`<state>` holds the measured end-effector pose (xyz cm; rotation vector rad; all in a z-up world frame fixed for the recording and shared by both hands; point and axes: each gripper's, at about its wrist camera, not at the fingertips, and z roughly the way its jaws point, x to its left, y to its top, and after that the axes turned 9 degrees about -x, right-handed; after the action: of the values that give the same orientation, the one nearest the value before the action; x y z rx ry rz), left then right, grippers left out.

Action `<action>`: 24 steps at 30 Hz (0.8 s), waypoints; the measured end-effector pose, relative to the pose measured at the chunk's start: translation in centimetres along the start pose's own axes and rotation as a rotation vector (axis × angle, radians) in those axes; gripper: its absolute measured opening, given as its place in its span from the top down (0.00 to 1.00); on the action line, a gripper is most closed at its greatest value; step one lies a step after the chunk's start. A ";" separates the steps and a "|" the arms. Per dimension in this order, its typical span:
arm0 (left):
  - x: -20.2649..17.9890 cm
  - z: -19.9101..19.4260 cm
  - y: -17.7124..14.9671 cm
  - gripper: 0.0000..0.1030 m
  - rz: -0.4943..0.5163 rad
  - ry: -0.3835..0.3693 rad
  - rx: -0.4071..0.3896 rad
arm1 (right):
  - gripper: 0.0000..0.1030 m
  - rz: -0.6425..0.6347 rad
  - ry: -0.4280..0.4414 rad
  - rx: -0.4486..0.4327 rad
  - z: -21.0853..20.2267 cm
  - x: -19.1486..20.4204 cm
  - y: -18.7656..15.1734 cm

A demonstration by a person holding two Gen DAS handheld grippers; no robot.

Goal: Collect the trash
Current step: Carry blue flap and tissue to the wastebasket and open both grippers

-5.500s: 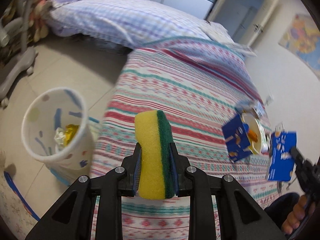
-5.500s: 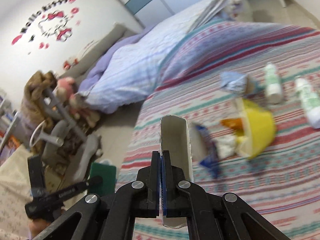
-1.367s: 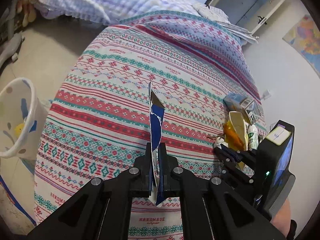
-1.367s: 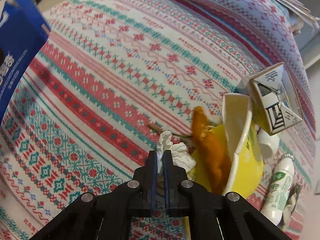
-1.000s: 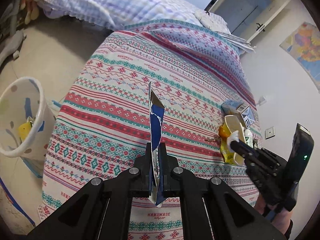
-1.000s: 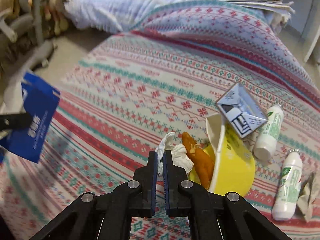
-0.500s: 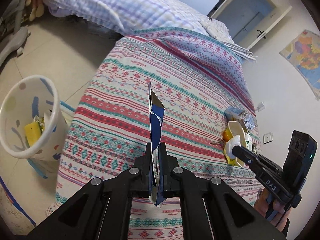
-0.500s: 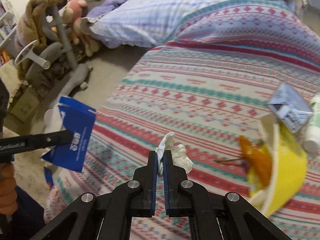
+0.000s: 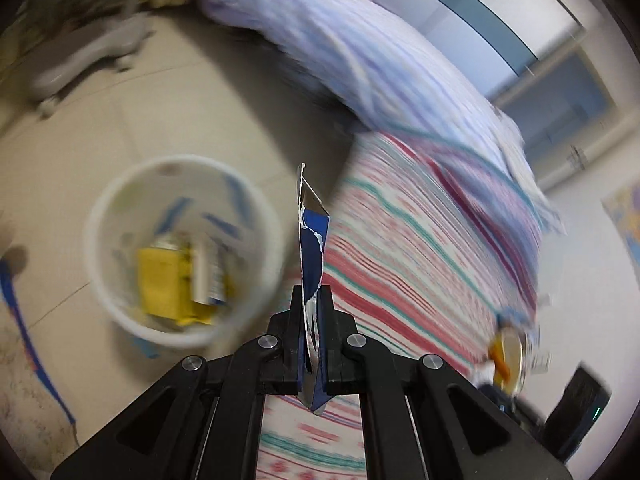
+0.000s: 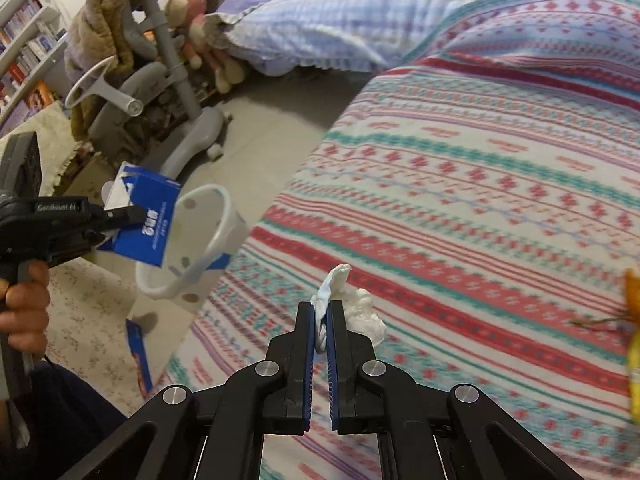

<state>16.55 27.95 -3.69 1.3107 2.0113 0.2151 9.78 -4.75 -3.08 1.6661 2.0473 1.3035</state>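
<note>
My left gripper [image 9: 311, 300] is shut on a torn blue carton [image 9: 311, 248], seen edge-on in the left wrist view and as a flat blue box [image 10: 146, 222] in the right wrist view. It hangs beside the rim of a white patterned waste bin [image 9: 100, 216] on the floor, which holds a yellow sponge [image 9: 160, 284] and other scraps. My right gripper [image 10: 320, 316] is shut on a crumpled white tissue [image 10: 362, 312] above the striped bedspread [image 10: 480, 184]. The left gripper [image 10: 128, 213] also shows in the right wrist view, next to the bin [image 10: 224, 216].
A yellow bowl with orange peel [image 9: 506, 354] lies on the bed at the right, its edge [image 10: 634, 344] also in the right wrist view. A grey chair base [image 10: 188, 136] with plush toys stands on the floor behind the bin. A checked duvet [image 10: 360, 8] lies beyond.
My left gripper has swung left off the bed with the blue carton, so the bin is now close. My right gripper has carried the tissue leftward, away from the yellow bowl.
</note>
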 end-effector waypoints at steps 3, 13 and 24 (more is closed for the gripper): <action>4.0 -0.3 1.4 0.95 -0.112 0.035 -0.012 | 0.96 -0.002 0.021 0.012 1.6 1.4 -0.1; 8.8 1.6 2.8 0.89 -0.225 0.100 -0.001 | 0.96 0.015 0.149 0.018 6.7 7.2 0.3; 10.3 1.3 3.5 0.51 -0.315 0.118 -0.043 | 0.93 0.057 0.201 0.020 14.7 13.3 2.3</action>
<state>17.58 38.08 -7.84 0.9564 2.2674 0.1896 16.05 14.10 -5.37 1.6750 2.1424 1.5313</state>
